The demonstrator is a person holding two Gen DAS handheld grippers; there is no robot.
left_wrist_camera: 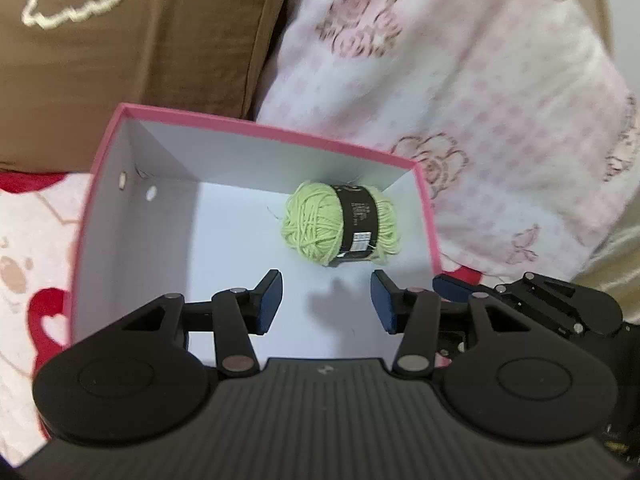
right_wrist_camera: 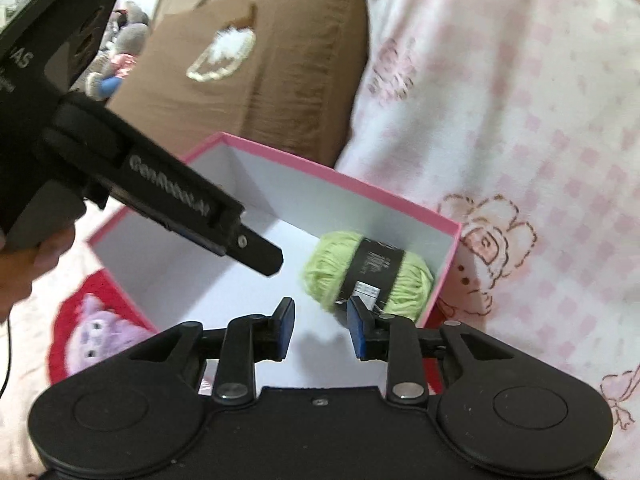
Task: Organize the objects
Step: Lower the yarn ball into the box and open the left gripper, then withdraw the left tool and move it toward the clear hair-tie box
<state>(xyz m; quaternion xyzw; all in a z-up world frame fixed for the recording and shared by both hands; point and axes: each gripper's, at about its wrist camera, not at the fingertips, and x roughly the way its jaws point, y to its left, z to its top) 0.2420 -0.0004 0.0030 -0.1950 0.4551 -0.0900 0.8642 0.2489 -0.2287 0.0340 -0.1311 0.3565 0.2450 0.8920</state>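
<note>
Inside the pink box (left_wrist_camera: 256, 130), the yarn ball (left_wrist_camera: 340, 224) lies crosswise just beyond both released, empty jaws; the right gripper (right_wrist_camera: 320, 330) is nearer than the left gripper (left_wrist_camera: 326, 302).

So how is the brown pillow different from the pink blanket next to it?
The brown pillow is one plain dark colour with a single stitched cream-and-white picture; the pink blanket is pale, checked and dotted with little brownish drawings. The pillow looks smooth and firm-edged, while the blanket lies in soft, rumpled folds. Both are soft fabric things, side by side behind the pink box holding the green yarn.
</note>
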